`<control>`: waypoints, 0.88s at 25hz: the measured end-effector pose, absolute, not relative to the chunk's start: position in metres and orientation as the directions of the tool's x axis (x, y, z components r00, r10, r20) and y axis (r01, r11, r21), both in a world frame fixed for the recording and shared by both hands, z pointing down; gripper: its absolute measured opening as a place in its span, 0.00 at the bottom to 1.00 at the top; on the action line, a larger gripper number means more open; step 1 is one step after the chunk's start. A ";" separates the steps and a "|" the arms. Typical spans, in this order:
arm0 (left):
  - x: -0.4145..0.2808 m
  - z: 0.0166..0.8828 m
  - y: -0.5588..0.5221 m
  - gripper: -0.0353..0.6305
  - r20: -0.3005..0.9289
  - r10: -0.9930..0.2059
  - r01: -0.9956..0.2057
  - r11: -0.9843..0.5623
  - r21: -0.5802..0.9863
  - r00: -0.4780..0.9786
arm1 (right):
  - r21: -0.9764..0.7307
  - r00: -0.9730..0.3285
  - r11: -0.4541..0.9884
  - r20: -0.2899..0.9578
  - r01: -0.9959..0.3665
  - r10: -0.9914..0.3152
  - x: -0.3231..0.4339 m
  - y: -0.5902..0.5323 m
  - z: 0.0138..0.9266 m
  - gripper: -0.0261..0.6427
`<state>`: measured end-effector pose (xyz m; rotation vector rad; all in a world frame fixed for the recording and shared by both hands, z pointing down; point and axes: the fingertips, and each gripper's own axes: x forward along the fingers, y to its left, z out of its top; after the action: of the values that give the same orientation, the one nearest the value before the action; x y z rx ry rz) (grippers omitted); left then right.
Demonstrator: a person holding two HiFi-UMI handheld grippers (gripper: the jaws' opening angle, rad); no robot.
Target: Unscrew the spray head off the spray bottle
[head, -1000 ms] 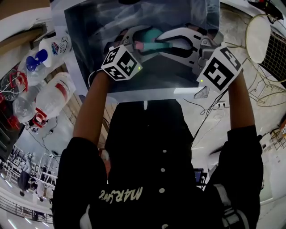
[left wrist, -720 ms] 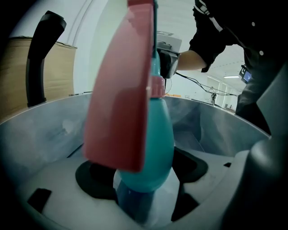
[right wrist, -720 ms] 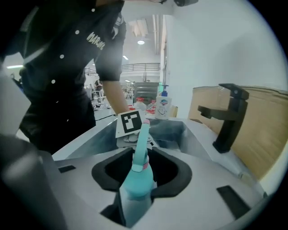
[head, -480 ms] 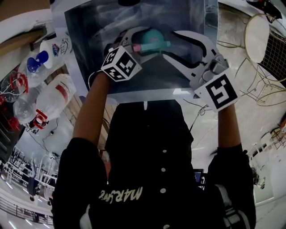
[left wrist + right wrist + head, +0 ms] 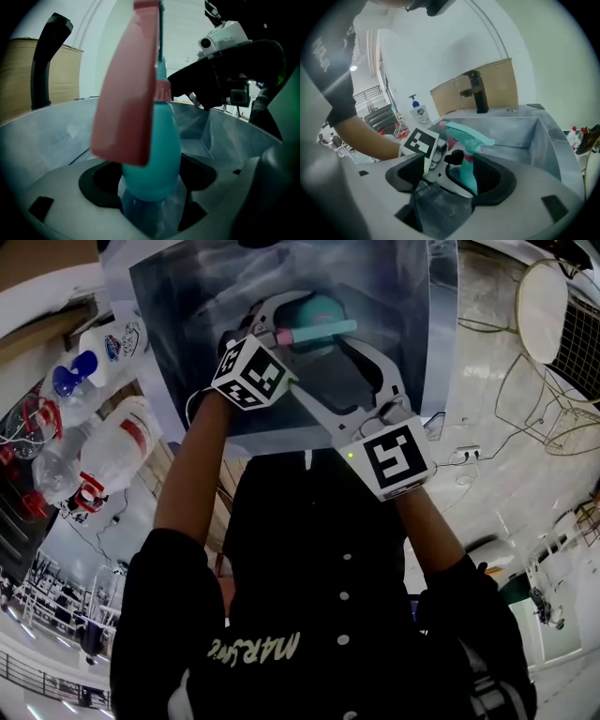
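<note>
A teal spray bottle (image 5: 152, 154) with a teal spray head (image 5: 466, 133), a pink trigger (image 5: 126, 93) and a pink collar (image 5: 468, 157) is held over a grey sink (image 5: 187, 296). My left gripper (image 5: 302, 322) is shut on the bottle's body, as its own view shows (image 5: 152, 187). My right gripper (image 5: 333, 367) sits just below the spray head, on the near side. Its jaws are opening and stand wide. In the right gripper view (image 5: 450, 180) the bottle's neck shows in the gap ahead, and the pads do not press on it.
A black faucet (image 5: 474, 91) stands at the sink's back, in front of a brown board (image 5: 497, 79). A white pump bottle (image 5: 112, 338) and clear plastic bottles (image 5: 103, 442) lie to the left. Wire chairs (image 5: 553, 324) stand at the right.
My right gripper has let go of the spray head, drawn back toward the person and down-left, and its jaws have spread. The left gripper and bottle have barely moved.
</note>
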<state>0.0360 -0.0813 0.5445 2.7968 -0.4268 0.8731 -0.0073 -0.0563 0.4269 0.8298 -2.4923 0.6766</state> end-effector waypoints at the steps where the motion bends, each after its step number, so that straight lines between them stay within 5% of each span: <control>1: 0.036 0.544 -0.082 0.63 0.579 -0.218 -0.324 -0.942 0.084 0.785 | -0.303 -0.723 0.697 0.529 -0.650 -0.444 -0.008 -0.059 0.427 0.54; 22: 0.031 0.550 -0.084 0.63 0.610 -0.220 -0.340 -0.936 0.086 0.761 | -0.317 -0.752 0.703 0.461 -0.636 -0.472 -0.012 -0.071 0.424 0.59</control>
<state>0.0305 -0.0843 0.5504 2.7651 -0.4447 0.9229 -0.0124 -0.0708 0.4245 0.8662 -2.5668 0.6637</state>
